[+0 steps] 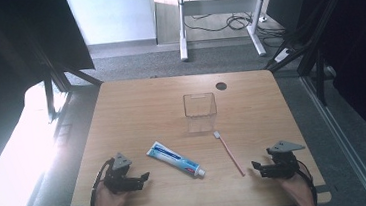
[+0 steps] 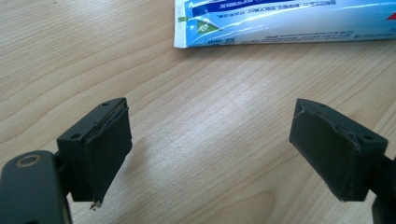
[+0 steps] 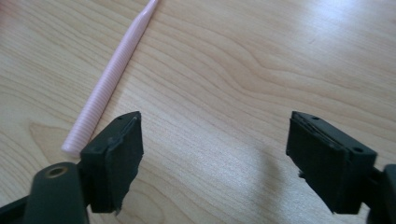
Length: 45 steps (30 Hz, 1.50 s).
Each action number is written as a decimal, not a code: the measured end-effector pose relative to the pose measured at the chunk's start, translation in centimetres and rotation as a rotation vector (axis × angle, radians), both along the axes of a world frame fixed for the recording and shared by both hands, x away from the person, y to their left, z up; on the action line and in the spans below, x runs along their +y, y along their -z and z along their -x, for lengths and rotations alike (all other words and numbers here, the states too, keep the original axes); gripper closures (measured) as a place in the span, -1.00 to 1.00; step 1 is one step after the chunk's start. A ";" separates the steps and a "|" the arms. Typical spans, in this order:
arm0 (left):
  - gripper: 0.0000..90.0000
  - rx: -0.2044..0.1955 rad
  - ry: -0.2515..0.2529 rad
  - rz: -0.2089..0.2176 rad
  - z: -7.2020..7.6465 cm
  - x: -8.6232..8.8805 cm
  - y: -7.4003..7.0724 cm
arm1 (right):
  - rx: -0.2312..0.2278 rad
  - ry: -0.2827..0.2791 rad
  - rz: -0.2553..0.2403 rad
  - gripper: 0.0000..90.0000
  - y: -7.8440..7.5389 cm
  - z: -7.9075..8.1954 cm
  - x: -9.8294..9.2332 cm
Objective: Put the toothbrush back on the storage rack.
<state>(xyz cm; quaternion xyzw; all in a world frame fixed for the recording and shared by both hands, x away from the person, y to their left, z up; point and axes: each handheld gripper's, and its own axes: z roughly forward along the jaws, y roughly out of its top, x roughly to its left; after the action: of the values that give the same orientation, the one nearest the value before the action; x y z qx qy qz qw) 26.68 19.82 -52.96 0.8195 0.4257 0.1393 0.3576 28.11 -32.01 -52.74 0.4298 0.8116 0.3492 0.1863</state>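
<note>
Toothpaste tube [image 1: 176, 159] lies just left of the toothbrush [image 1: 229, 152]; left gripper [image 1: 144, 177] and right gripper [image 1: 255, 167] gape wide, empty.

Wooden counter [image 1: 136, 107] w/ dark round hole [image 1: 221, 86] near far edge; beyond it, grey carpet [image 1: 132, 62] & white desk legs [image 1: 183, 32] (cables [image 1: 229, 22] trailing between).

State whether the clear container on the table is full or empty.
Empty: the clear container stands upright, and the table shows through its walls.
</note>
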 end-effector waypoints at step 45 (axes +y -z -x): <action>-0.69 0.047 0.027 -0.087 0.2 -2.0 -0.1 | 0.098 -0.007 0.051 -0.60 -1.0 -0.5 1.3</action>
<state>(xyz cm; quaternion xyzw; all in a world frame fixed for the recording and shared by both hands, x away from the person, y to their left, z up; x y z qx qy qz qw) 26.46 17.78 -52.85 0.8429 0.4165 0.1334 0.3135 28.58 -30.73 -51.75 0.4386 0.8299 0.3077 0.1559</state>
